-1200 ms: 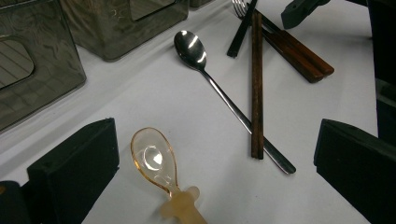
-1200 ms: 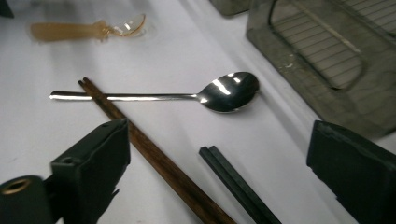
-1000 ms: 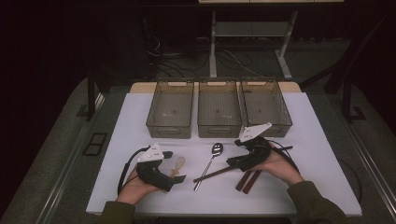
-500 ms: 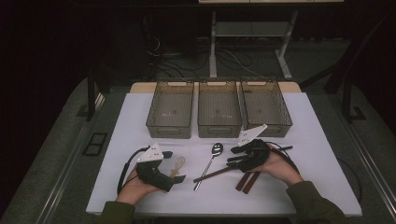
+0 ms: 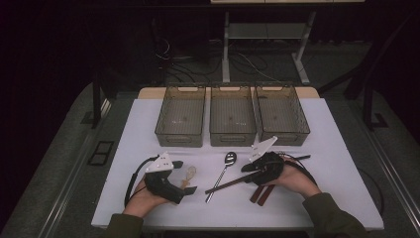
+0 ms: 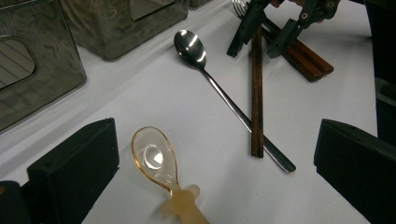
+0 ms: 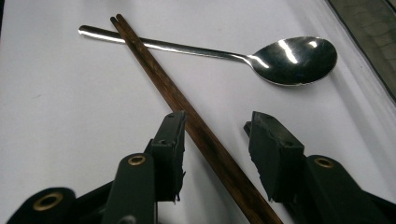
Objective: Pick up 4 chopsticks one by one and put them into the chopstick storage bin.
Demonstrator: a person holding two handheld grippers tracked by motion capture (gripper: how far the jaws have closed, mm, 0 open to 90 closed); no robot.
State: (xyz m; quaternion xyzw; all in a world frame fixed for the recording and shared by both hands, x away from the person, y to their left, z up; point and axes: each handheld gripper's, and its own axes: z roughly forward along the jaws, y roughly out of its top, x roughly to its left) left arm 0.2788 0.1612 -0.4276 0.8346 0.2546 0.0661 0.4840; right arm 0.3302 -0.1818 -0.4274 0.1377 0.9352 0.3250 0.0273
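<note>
Dim room — grey floor [image 5: 59,163], white table [image 5: 337,148], metal desk legs [image 5: 226,44] behind.

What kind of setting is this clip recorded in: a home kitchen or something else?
Likely a lab or studio bench, not a kitchen: a white table stands in a dark room, three identical clear bins sit in a row, and loose cables lie on the floor behind, by a metal stand.

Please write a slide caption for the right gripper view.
Right gripper closing around wooden chopsticks lying across a metal spoon.

The right gripper [image 7: 215,154] has been closing its jaws around the brown chopsticks [image 7: 187,116]; not yet clamped.
</note>
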